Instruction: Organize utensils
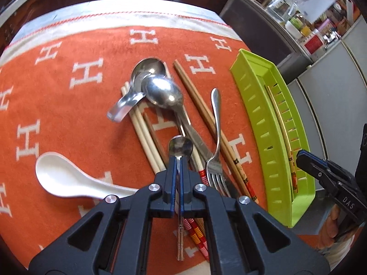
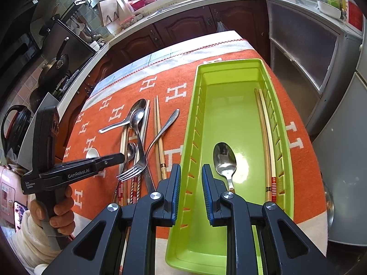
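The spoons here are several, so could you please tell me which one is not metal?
The white ceramic soup spoon, lying alone on the orange cloth left of the pile. The other spoons are shiny steel, including the small one in the left gripper's fingers.

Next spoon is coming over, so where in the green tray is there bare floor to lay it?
The green tray has bare floor at its far end beyond the spoon, and down the strip between that spoon and the chopsticks along the right wall. The near middle is crowded by the right gripper.
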### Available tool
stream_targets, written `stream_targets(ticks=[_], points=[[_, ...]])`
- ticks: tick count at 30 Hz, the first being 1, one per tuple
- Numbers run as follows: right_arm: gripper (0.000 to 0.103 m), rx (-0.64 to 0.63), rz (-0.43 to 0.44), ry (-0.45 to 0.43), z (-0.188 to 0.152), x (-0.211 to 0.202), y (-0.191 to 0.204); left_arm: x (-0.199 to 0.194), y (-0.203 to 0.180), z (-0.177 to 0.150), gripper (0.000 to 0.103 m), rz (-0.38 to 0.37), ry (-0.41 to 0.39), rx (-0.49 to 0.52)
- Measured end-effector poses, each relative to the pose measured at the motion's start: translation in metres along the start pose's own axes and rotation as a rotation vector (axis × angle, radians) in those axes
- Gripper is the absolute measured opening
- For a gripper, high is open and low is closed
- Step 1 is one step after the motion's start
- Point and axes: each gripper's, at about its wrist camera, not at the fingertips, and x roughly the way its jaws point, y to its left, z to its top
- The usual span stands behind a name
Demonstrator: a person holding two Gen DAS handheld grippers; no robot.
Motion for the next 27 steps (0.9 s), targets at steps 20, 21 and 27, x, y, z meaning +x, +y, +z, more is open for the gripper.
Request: stream_targets(ticks=[20,21,27], points=[[0.020,-0.025,-0.055,0.014,0.004,0.001,0.001,0.014,-0.002,0.016,0.019,-0.050,-0.018,0.361],[0.020,-0.028,-0.058,0.018,0.004,0.003,0.002,0.015,-0.001,0.016,0.019,-0.065,-0.018,0.375],[0.020,-0.046,-0.067,0.050,0.003,0.013,0.009,0.012,0.013,0.017,0.019,-0.160,-0.015,0.395]])
